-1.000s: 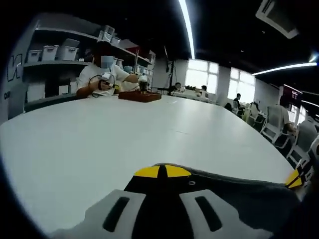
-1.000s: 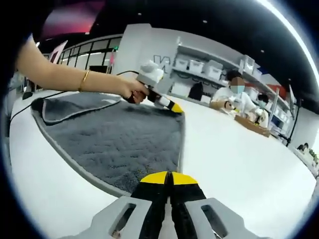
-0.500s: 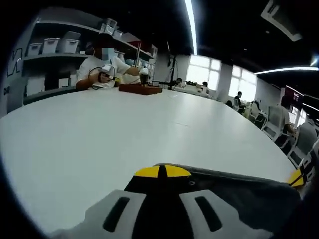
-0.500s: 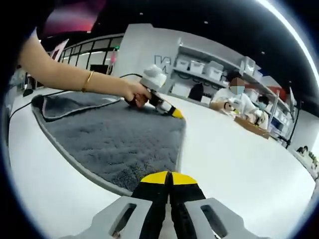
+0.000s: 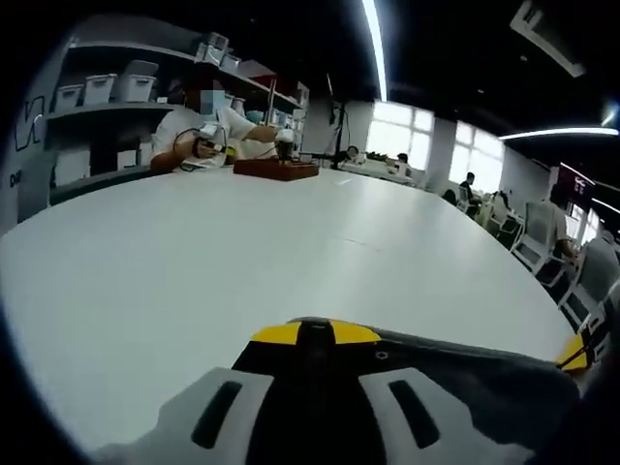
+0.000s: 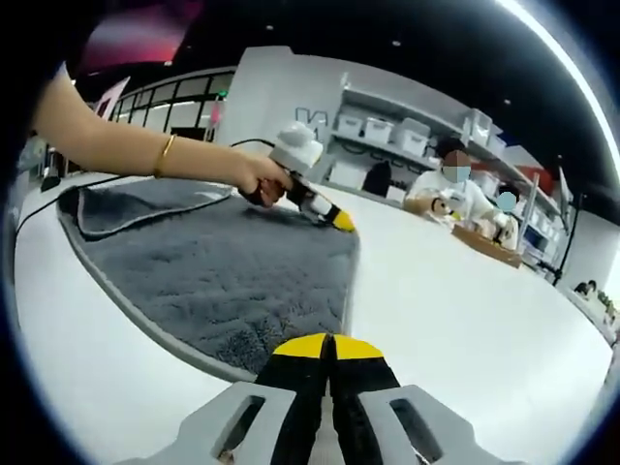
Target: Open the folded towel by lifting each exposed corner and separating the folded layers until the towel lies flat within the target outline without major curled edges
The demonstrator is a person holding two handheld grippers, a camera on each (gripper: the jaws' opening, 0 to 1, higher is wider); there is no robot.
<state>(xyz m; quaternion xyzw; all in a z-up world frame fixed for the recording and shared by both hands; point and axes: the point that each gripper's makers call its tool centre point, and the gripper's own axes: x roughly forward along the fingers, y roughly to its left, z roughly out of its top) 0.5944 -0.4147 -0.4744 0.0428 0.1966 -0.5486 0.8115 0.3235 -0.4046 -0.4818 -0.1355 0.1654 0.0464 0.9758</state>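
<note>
The white worktop carries my grey towel, spread across the left of the right view, one flap still folded upper left. Little has shifted. My left gripper and right gripper each stay clamped on a corner.

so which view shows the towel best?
Right gripper view: the gray towel spreads across the table, with one end folded over at far left. Left gripper view catches just a dark strip of it beside the gripper.
</note>
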